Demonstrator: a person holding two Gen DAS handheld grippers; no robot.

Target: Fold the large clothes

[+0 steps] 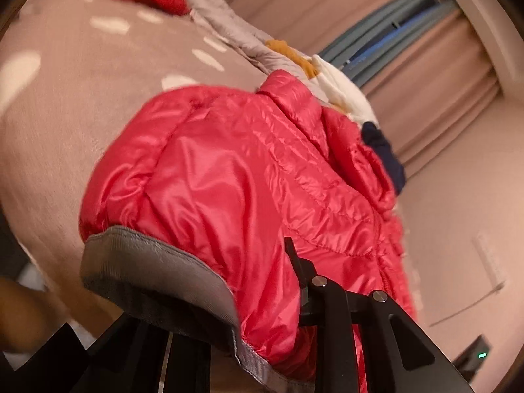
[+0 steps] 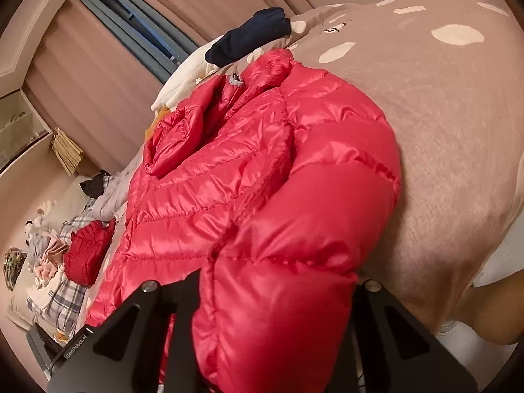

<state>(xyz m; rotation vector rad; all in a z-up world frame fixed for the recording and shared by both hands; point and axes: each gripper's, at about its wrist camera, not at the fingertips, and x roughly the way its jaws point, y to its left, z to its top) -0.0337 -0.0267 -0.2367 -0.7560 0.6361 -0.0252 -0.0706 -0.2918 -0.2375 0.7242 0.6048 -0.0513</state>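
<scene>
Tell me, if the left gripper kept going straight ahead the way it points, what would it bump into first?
The red puffer jacket. The left gripper is already shut on its grey-trimmed edge, so more jacket lies directly ahead, probably before the dotted pink bedspread beyond it.

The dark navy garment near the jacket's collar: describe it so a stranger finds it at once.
Start at the spotted beige bedspread and follow the shiny red puffer jacket up to its collar. Just beyond lies the dark navy garment, bunched against a white cloth. It is the only dark blue piece among red, white and mustard ones.
</scene>
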